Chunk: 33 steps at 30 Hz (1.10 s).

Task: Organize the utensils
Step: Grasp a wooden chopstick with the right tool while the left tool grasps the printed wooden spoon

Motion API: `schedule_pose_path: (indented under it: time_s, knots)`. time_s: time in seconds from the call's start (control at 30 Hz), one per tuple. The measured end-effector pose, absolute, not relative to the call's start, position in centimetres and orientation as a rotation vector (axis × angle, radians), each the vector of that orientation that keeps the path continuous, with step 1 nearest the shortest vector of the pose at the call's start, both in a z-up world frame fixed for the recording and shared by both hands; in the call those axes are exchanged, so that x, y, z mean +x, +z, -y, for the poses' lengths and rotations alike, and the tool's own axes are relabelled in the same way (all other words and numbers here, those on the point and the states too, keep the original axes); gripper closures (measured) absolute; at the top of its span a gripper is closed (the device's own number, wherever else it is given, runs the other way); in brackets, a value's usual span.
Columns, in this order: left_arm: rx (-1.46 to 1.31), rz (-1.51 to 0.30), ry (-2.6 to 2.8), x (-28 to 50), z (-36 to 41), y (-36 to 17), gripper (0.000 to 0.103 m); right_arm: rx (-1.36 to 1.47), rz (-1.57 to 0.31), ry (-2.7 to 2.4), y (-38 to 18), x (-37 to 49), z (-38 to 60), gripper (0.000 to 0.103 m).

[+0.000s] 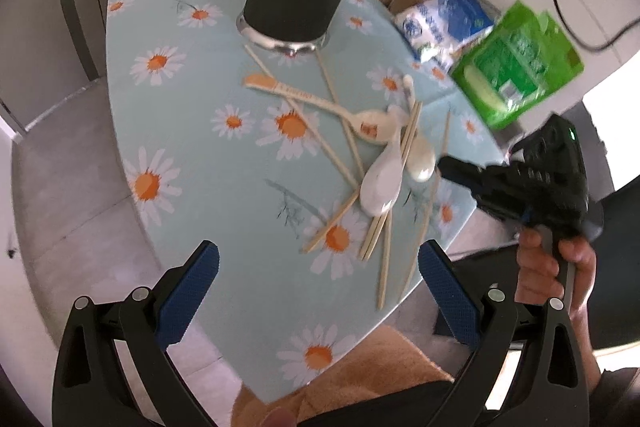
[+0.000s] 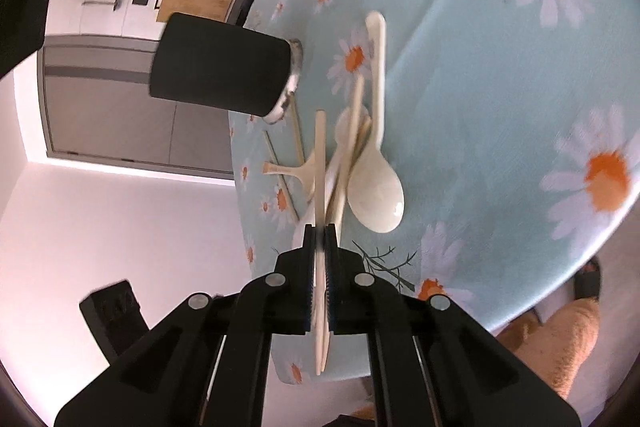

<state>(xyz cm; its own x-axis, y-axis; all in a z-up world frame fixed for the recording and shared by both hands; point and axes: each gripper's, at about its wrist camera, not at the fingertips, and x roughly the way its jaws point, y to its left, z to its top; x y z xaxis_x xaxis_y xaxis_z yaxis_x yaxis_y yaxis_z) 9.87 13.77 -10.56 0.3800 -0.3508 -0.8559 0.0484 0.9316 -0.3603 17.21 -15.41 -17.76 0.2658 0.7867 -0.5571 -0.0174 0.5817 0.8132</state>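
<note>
My right claw is clenched on a chopstick, left claw released; I should lift clear, then tip it into the cup.

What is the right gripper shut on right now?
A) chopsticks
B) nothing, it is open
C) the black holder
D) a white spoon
A: in the right wrist view the right gripper is clamped on pale chopsticks that run out past both ends of its pads, while the white spoon lies on the table and the black holder stands apart.
</note>
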Motion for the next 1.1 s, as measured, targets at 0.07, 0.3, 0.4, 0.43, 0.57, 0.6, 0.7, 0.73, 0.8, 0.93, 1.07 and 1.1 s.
schedule_pose_path:
  time_s: [0.07, 0.3, 0.4, 0.43, 0.57, 0.6, 0.7, 0.73, 0.8, 0.93, 1.07, 1.1]
  knots:
    - [-0.351, -1.147, -0.252, 10.5, -14.2, -10.8, 0.007, 0.764, -1.186, 0.635, -16.7, 17.4, 15.6, 0.097]
    - [-0.627, -1.1, -0.244, 13.5, -14.8, -11.8, 0.016, 0.647, -1.188, 0.717, -12.6, 20.5, 16.0, 0.097]
    - [-0.689, -1.078, -0.222, 14.8, -14.1, -12.1, 0.022, 0.585, -1.185, 0.79, -10.8, 22.5, 16.0, 0.097]
    - [-0.73, -1.078, -0.207, 15.4, -13.9, -12.4, 0.024, 0.565, -1.186, 0.813, -10.3, 23.0, 16.0, 0.097]
    - [-0.902, -1.082, -0.161, 17.0, -13.6, -13.9, 0.031, 0.5, -1.195, 0.918, -8.7, 25.5, 15.7, 0.097]
    - [-0.948, -1.08, -0.142, 17.5, -13.6, -14.2, 0.035, 0.494, -1.196, 0.935, -8.5, 26.0, 15.7, 0.097]
    - [-1.034, -1.082, -0.093, 18.9, -13.3, -14.7, 0.045, 0.462, -1.207, 1.012, -8.0, 27.6, 15.6, 0.097]
    - [-1.047, -1.089, -0.077, 19.5, -13.1, -14.8, 0.047, 0.454, -1.214, 1.034, -7.9, 27.9, 15.6, 0.097]
    - [-1.054, -1.11, -0.015, 20.2, -13.0, -14.9, 0.048, 0.442, -1.237, 1.08, -8.0, 28.9, 15.6, 0.097]
    - [-1.096, -1.113, 0.079, 20.6, -13.3, -16.1, 0.048, 0.421, -1.262, 1.143, -7.9, 30.4, 15.9, 0.097]
    - [-1.113, -1.118, 0.153, 20.9, -13.5, -17.4, 0.054, 0.415, -1.272, 1.184, -7.8, 31.5, 16.2, 0.097]
    - [-1.146, -1.122, 0.158, 20.9, -13.6, -17.9, 0.054, 0.414, -1.276, 1.191, -7.7, 31.8, 16.4, 0.097]
